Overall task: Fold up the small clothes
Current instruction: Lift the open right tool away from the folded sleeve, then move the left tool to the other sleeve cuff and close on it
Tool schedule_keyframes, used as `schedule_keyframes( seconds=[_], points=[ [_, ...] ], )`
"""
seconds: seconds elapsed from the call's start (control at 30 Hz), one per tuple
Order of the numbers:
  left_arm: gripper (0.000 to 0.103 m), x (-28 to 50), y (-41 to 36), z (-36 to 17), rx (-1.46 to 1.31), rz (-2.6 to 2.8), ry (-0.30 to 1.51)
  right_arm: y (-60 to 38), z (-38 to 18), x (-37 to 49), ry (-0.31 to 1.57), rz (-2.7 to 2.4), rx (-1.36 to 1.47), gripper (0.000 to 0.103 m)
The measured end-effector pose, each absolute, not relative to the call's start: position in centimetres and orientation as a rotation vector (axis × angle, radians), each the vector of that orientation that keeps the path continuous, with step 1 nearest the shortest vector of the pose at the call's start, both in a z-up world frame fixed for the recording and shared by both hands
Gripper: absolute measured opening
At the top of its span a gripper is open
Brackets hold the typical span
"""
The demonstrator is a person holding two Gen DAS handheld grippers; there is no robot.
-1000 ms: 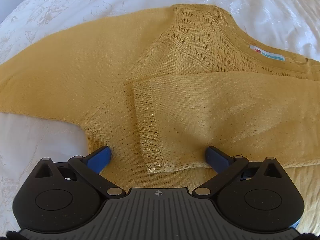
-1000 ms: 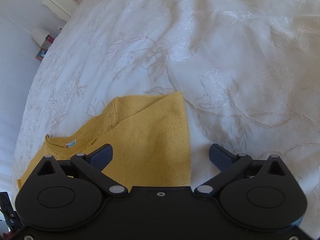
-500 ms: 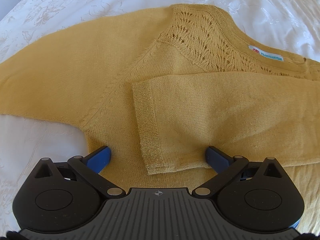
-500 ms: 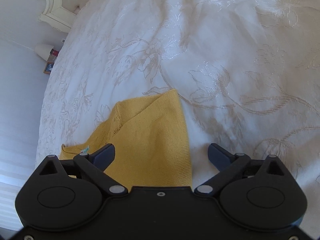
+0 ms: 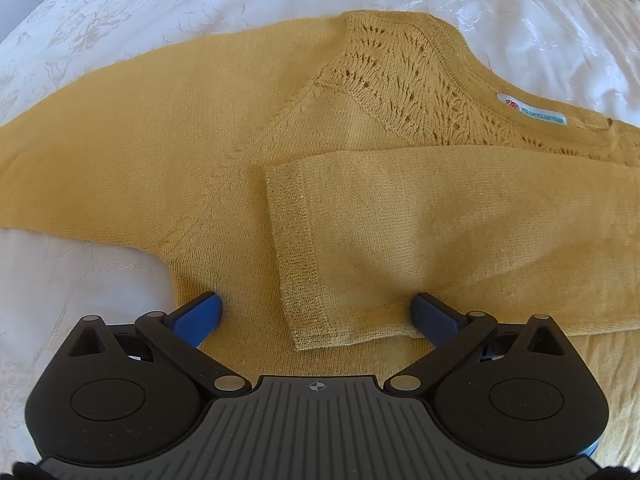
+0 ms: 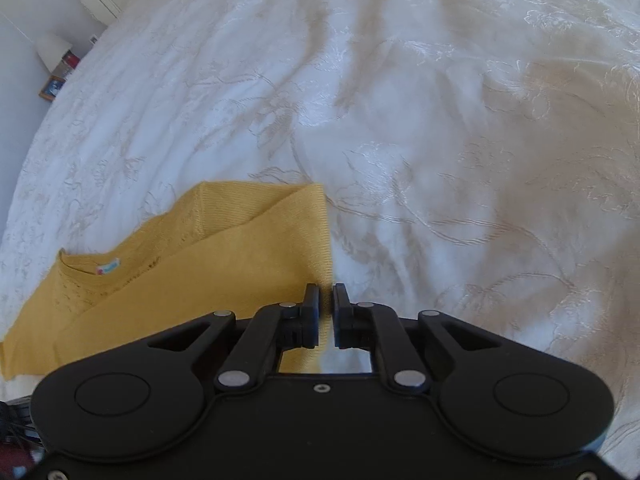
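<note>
The yellow sweater (image 5: 200,152) lies flat on the white bedspread (image 6: 440,120), one sleeve (image 5: 440,240) folded across it. The left gripper (image 5: 316,312) rests wide open and empty over the cuff, while the right gripper (image 6: 326,308) is nearly closed at the sweater's folded edge; whether it has cloth I cannot tell. A thin pinch there could slip and undo the fold.

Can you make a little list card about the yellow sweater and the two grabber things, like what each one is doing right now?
garment: yellow sweater, lying flat on the white bedspread
sleeve: one sleeve folded across the body
neck label: white and blue tag at the collar
left hand-held gripper: jaws wide open, over the folded sleeve's cuff
right hand-held gripper: jaws nearly closed at the sweater's folded edge; whether it pinches the cloth cannot be told
</note>
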State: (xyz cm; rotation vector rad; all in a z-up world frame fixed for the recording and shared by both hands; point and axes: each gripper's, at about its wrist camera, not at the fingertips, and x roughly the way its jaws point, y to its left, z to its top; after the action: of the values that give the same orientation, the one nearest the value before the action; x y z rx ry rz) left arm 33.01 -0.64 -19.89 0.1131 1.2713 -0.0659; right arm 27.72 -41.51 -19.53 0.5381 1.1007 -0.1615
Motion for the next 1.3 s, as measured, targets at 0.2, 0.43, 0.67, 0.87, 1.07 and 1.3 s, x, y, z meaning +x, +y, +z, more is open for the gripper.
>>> schedule_keyframes(
  seconds=[0.2, 0.43, 0.67, 0.87, 1.07, 1.3],
  points=[
    [0.103, 33.0, -0.7, -19.8, 0.112, -0.064, 1.273, -41.5, -17.9, 26.2, 1.015, -0.203, 0.505, 0.058],
    [0.103, 32.0, -0.6, -20.0, 0.107, -0.061, 1.234, -37.5, -14.4, 22.4, 0.939, -0.143, 0.468, 0.097],
    [0.1, 31.1, -0.6, -19.3, 0.119, -0.063, 1.219, -33.6, -13.9, 19.6, 0.982, -0.078, 0.517, 0.102],
    [0.089, 27.9, -0.9, -16.9, 0.134, -0.087, 1.174, -30.9, -13.5, 18.0, 1.002, -0.046, 0.489, 0.102],
    [0.089, 25.3, 2.7, -14.6, 0.092, -0.053, 1.115, -28.3, -12.6, 17.5, 1.016, 0.001, 0.449, 0.102],
    [0.089, 25.7, 11.6, -13.5, 0.009, 0.085, 1.103, -25.1, -11.6, 17.4, 1.026, 0.038, 0.416, 0.102]
  ],
)
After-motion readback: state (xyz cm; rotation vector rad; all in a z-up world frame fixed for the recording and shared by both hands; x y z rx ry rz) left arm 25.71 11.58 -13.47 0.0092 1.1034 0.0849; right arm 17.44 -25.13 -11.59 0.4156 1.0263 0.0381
